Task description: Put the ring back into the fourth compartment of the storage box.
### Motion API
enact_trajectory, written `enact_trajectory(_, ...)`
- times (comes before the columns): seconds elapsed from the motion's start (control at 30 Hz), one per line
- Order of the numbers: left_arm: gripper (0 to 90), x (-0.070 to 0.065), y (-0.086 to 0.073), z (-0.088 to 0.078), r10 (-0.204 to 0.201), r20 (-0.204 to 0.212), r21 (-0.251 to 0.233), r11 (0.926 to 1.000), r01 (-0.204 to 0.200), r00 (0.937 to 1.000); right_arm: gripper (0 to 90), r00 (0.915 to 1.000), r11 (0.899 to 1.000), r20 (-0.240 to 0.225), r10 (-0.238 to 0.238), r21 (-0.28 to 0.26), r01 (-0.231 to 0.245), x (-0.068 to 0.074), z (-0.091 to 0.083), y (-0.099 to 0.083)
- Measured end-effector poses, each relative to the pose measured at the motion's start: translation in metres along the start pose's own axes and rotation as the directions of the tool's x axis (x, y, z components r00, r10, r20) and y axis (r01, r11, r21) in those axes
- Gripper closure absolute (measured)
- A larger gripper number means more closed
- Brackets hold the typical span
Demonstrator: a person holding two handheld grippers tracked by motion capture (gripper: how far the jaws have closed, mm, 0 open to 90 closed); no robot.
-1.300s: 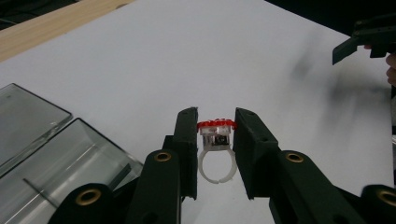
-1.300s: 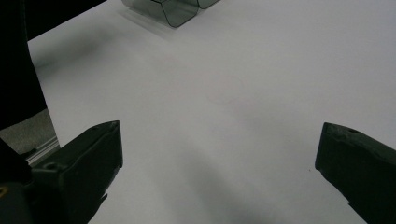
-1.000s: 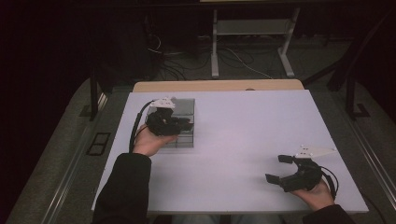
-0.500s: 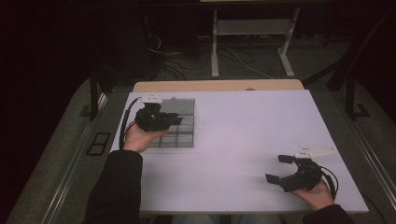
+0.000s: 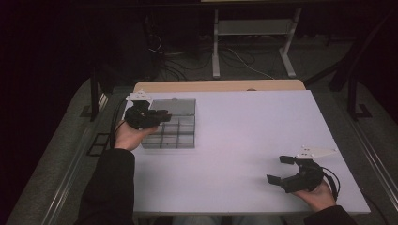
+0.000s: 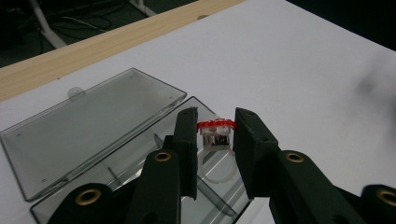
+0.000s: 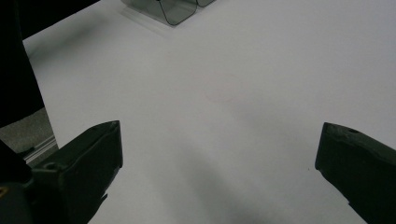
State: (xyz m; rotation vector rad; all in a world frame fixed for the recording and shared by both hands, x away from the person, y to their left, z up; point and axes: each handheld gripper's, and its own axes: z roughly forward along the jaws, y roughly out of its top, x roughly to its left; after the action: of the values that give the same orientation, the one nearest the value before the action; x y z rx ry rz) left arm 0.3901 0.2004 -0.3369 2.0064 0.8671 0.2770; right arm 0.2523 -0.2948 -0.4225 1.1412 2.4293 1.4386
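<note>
A clear grey compartment box (image 5: 180,133) lies at the table's left with its lid (image 6: 93,121) folded open behind it. My left gripper (image 5: 159,114) hovers over the box's left side. In the left gripper view its jaws (image 6: 215,127) are shut on a small ring with a red top and a clear band (image 6: 215,133), held above a compartment at the box's edge. My right gripper (image 5: 280,169) rests near the front right of the table, open with nothing between its jaws (image 7: 219,140).
The white tabletop (image 5: 253,131) ends in a wooden strip (image 5: 220,86) along the far edge. A corner of the box (image 7: 175,9) shows at the top of the right gripper view. Table legs and cables lie on the dark floor beyond.
My left gripper has shifted a little to the left over the box, the ring still in its jaws. The right gripper has stayed put.
</note>
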Motion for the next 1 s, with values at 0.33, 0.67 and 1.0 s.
enact_trajectory(0.33,69.6,0.019,-0.008,-0.010,-0.039,-0.048,-0.020,0.9991,0.038,0.9981,0.2,1.0000,1.000,0.001,0.004,0.002,-0.004,0.000,0.001,0.000)
enact_trajectory(0.67,69.6,0.041,-0.019,-0.012,-0.093,-0.081,-0.033,0.9953,0.091,0.9923,0.2,1.0000,1.000,0.001,0.003,0.001,-0.003,-0.001,0.001,-0.001)
enact_trajectory(1.0,69.6,0.052,-0.025,0.002,-0.121,-0.084,-0.019,0.9927,0.119,0.9891,0.2,0.9999,1.000,0.004,0.010,0.005,-0.010,-0.001,0.001,-0.001)
